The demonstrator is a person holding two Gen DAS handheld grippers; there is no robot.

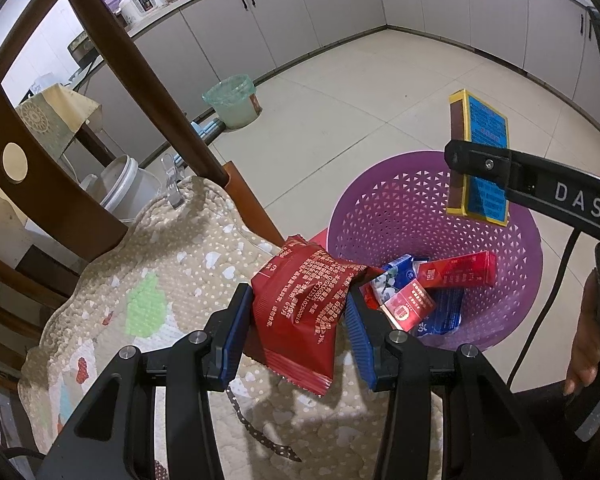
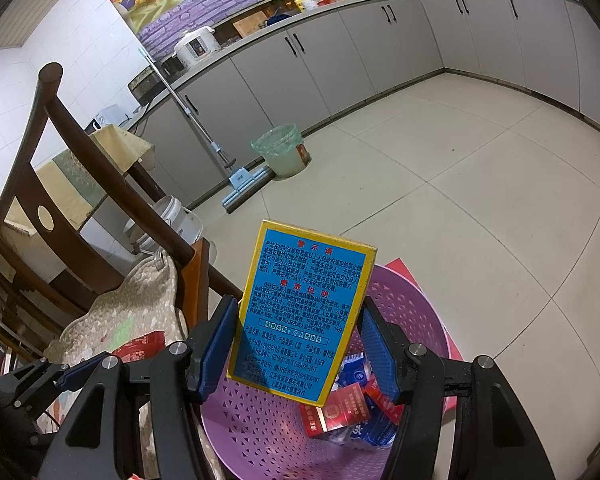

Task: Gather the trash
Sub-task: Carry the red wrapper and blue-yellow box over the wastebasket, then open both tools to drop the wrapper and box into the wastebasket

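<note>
L claw (image 1: 300, 320) clamped on red wrapper (image 1: 304, 304) over chair cushion (image 1: 148, 280); R claw (image 2: 300, 344) grips yellow-blue box (image 2: 300, 312) above purple basket (image 2: 412, 312).

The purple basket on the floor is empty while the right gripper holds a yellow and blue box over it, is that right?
Not quite. The purple basket is not empty: it already holds several red and blue packets, as the left wrist view shows. The rest stands: the right gripper holds the yellow and blue box over it.
</note>
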